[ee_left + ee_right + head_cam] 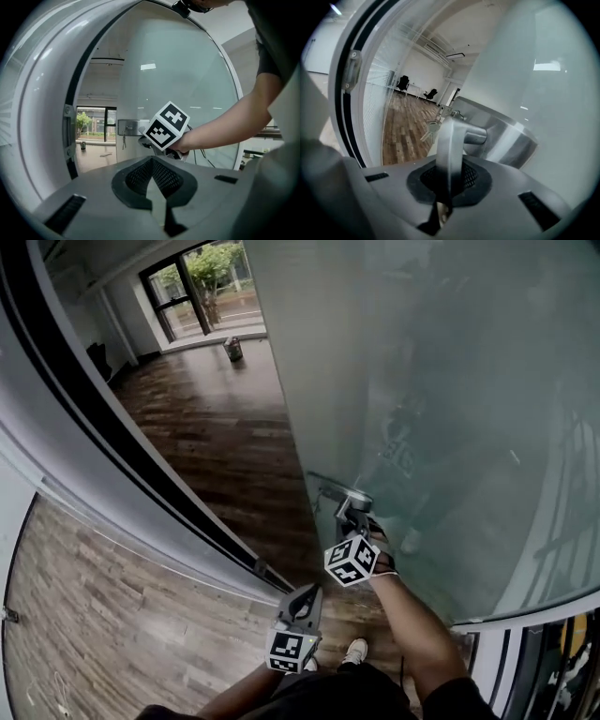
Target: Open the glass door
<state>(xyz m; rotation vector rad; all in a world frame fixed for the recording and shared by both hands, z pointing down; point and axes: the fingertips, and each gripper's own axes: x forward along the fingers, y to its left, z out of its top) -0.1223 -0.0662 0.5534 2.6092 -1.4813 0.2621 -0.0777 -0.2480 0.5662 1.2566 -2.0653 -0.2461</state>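
Note:
The frosted glass door stands swung partly away from its frame. Its metal lever handle is clamped in my right gripper, which is shut on it. In the right gripper view the handle runs down between the pads of that gripper, with the steel lock plate and hanging keys behind it. My left gripper hangs lower and nearer me, shut and empty. In the left gripper view its jaws point toward the right gripper's marker cube and the door.
The dark door frame curves along the left. Wooden floor stretches beyond the opening to a window, with a small object standing on it. Two office chairs stand far inside. A person's shoe is below the grippers.

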